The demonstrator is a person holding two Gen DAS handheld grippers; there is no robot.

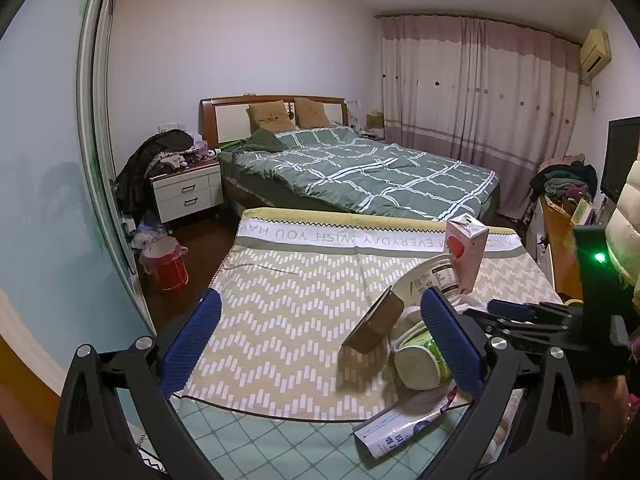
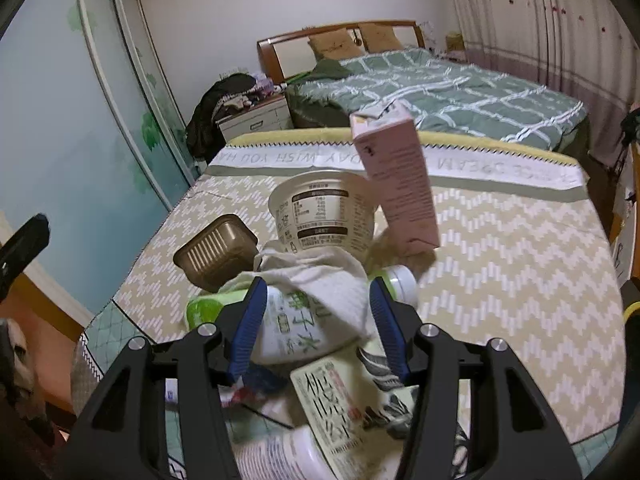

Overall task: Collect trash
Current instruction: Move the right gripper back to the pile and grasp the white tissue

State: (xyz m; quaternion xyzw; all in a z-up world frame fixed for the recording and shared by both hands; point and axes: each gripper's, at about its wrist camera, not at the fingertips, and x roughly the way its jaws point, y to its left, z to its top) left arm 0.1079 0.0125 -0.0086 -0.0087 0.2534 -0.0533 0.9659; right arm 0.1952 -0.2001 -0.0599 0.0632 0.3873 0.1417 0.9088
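A pile of trash lies on the cloth-covered table (image 1: 288, 280). It holds a pink carton (image 2: 396, 184) standing upright, a white paper cup (image 2: 324, 208) on its side, a brown plastic tray (image 2: 216, 252), a crumpled white tissue (image 2: 320, 276) over a green-and-white bottle (image 2: 288, 328), and printed wrappers (image 2: 332, 400). My right gripper (image 2: 318, 324) stands half open, its fingers on either side of the tissue and bottle without pressing on them. My left gripper (image 1: 320, 344) is wide open over the cloth, left of the pile, holding nothing. The right gripper (image 1: 512, 312) reaches in from the right.
A red bin (image 1: 166, 264) lined with a plastic bag stands on the floor left of the table. Beyond the table are a bed (image 1: 360, 168), a white nightstand (image 1: 188, 194) piled with clothes, and a sliding wardrobe door (image 1: 60, 160). A sleeve (image 1: 624, 220) shows at right.
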